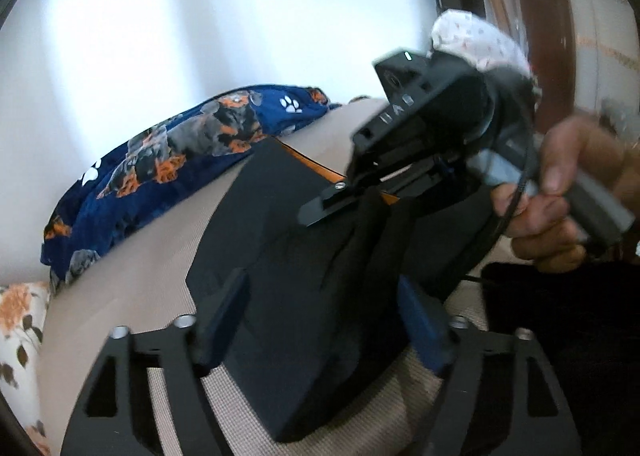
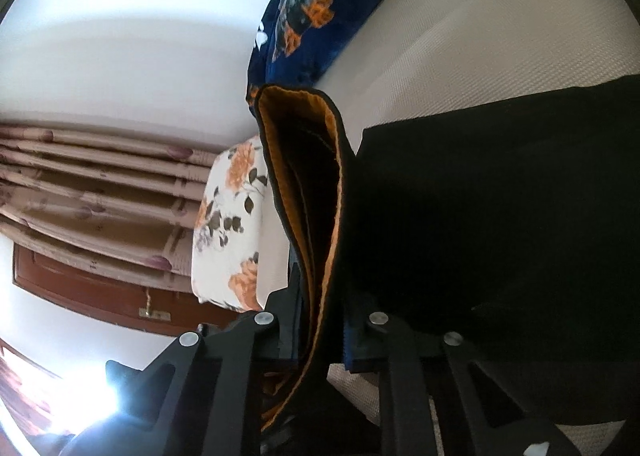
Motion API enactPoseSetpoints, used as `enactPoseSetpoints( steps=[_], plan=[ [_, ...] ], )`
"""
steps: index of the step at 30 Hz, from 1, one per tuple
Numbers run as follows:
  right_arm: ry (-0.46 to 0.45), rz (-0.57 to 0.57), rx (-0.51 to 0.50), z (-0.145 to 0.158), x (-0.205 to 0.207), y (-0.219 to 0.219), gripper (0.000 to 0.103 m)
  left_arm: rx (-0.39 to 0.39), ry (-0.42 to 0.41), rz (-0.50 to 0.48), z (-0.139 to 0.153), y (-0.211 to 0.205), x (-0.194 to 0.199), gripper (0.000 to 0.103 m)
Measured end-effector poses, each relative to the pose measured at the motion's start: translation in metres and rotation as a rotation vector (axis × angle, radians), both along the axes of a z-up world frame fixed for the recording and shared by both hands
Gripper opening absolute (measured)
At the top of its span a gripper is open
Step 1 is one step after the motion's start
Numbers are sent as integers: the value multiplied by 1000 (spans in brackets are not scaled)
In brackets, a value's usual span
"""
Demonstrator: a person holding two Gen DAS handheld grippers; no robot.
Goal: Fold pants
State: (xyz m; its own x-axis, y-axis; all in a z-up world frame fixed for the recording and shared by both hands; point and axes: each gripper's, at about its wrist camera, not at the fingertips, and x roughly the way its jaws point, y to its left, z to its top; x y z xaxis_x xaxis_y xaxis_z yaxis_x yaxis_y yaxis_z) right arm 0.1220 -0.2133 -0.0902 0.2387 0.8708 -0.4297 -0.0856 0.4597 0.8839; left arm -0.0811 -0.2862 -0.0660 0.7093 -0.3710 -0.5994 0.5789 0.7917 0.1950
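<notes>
My right claw [image 2: 316, 340] is pinched on the waistband edge of the pants [image 2: 480, 216], its orange lining showing where the cloth stands up from the pads. My left claw [image 1: 320, 320] is spread, its fingers [image 1: 222, 320] either side of the folded black cloth but not pressing it. The pants lie folded on the bed [image 1: 132, 296], near the blue dog-print blanket [image 1: 160, 160] that runs along the bed's far edge. What worries me – the right grip catches only a thin edge, so a sideways tug could pull it free or take one layer and leave the rest. With the left unclamped, nothing pins the stack – dragging would skew the fold toward the blanket
</notes>
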Motion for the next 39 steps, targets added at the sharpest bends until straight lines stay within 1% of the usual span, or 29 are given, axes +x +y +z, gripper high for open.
enactPoseSetpoints(
  steps=[1,2,4,8,10,13,14,19,23,28,32,36,39],
  plan=[
    [-1,-6,10,0,-1,-3,15,-5,-15,16,3,4,-2,86],
    [-5,-15,18,0,-1,-6,14,-8,-28,33,6,8,-4,87],
    [-14,-39,22,2,-1,-16,14,-21,-25,58,9,16,-2,87],
    [-20,-102,37,3,-3,-44,14,-68,22,129,11,34,13,87],
    [-26,-125,37,5,-7,-57,14,-86,62,165,8,42,21,87],
    [-30,-187,33,7,-13,-87,14,-105,93,197,3,49,28,87],
    [-28,-221,35,7,-17,-103,14,-103,103,202,1,50,30,87],
    [-17,-337,24,3,-31,-155,14,-78,145,195,-11,44,38,87],
    [5,-415,24,-9,-42,-186,14,-50,171,174,-19,34,39,87],
    [27,-452,33,-25,-48,-203,14,-24,184,156,-22,22,42,87],
    [30,-472,46,-30,-54,-213,14,-30,201,155,-22,18,46,87],
    [44,-491,44,-39,-58,-224,14,-46,240,162,-25,14,54,87],
    [47,-499,45,-45,-60,-232,14,-47,255,161,-27,11,57,87]
  ],
)
